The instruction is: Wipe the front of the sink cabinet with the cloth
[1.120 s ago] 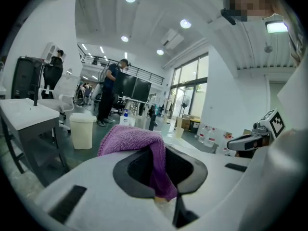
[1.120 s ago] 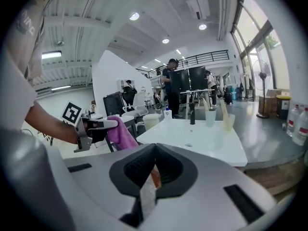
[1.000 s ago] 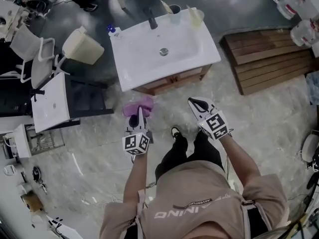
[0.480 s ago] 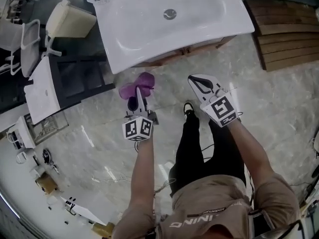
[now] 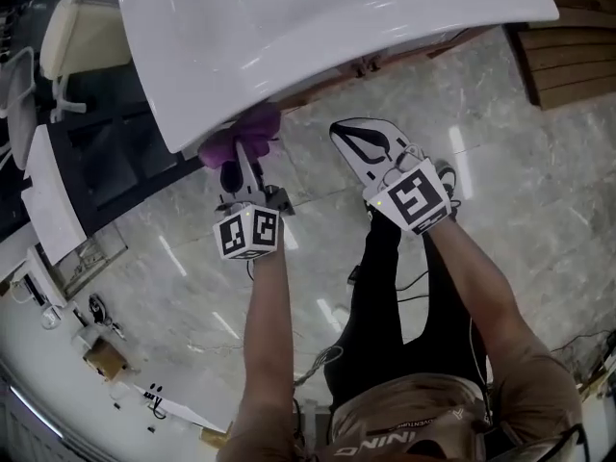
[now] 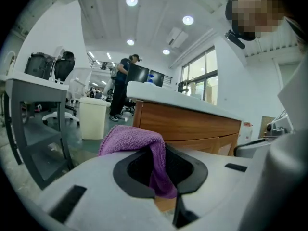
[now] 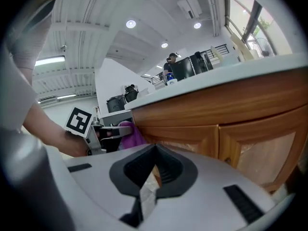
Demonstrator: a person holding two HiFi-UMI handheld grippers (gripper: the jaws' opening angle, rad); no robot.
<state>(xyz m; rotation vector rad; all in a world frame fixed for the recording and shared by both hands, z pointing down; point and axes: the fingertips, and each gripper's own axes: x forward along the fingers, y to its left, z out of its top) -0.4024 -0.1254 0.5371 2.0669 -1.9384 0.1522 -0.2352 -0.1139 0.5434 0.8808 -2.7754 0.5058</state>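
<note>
Left gripper (image 5: 236, 168) clamps the purple cloth (image 5: 245, 133) beside the sink cabinet (image 7: 216, 129); right gripper (image 5: 348, 135) is closed, empty.

Nubby cloth (image 6: 129, 139), smooth wood cabinet (image 6: 188, 124)

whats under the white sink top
The wooden cabinet, its front showing in both gripper views. The purple cloth, pinched in the left tongs, is partly under the rim. From the head view the sink top hides most of the cabinet; its inside isn't visible.
</note>
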